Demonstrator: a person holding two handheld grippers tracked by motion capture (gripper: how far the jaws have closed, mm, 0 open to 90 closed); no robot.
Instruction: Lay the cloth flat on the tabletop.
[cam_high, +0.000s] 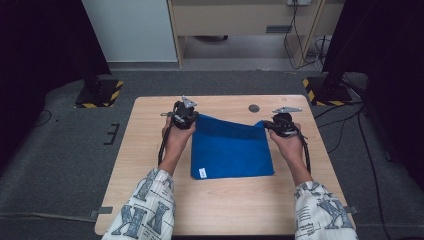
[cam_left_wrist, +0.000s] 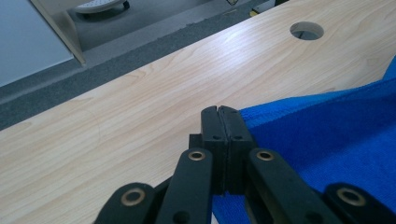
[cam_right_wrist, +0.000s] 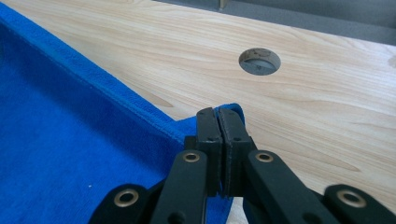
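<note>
Left gripper (cam_high: 184, 116) and right gripper (cam_high: 281, 125): fingers pinching far corners of blue cloth (cam_high: 231, 152), lifted edge parallel to table (cam_high: 150, 150) far edge; folded body lies toward near edge.

Both my forearms reach forward from the near edge, in patterned sleeves, wrists roughly level and well apart. My left hand (cam_high: 176, 137) wraps the left gripper (cam_left_wrist: 219, 112), whose two black fingers (cam_left_wrist: 211, 128) are pressed together, tips pointing away from me. My right hand (cam_high: 289, 145) holds the right gripper (cam_right_wrist: 218, 113) the same way, its fingers (cam_right_wrist: 232, 128) clamped tight. A cable trails back along each wrist.
</note>
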